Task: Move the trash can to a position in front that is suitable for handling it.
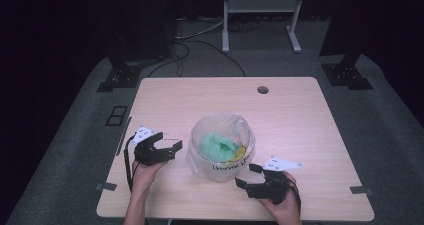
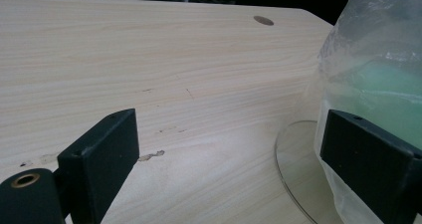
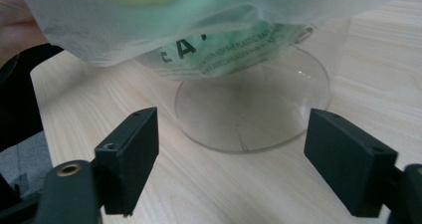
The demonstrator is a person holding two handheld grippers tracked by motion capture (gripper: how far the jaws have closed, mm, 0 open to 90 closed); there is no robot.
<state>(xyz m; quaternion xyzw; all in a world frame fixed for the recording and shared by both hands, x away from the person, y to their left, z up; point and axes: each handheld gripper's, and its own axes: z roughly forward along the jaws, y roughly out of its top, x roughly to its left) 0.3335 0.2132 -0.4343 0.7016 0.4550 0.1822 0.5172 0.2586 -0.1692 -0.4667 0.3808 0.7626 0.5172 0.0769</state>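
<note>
Clear plastic liner (image 1: 222,130) already sits draped over the rim of the round container (image 1: 220,160) at mid-table with green and yellow waste inside, both the left gripper (image 1: 169,146) and right gripper (image 1: 248,175) released beside it, so probably only tidying or tying is left

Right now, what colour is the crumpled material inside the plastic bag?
Green, beside a small yellow patch; the crumpled material shows best in the high view.
</note>
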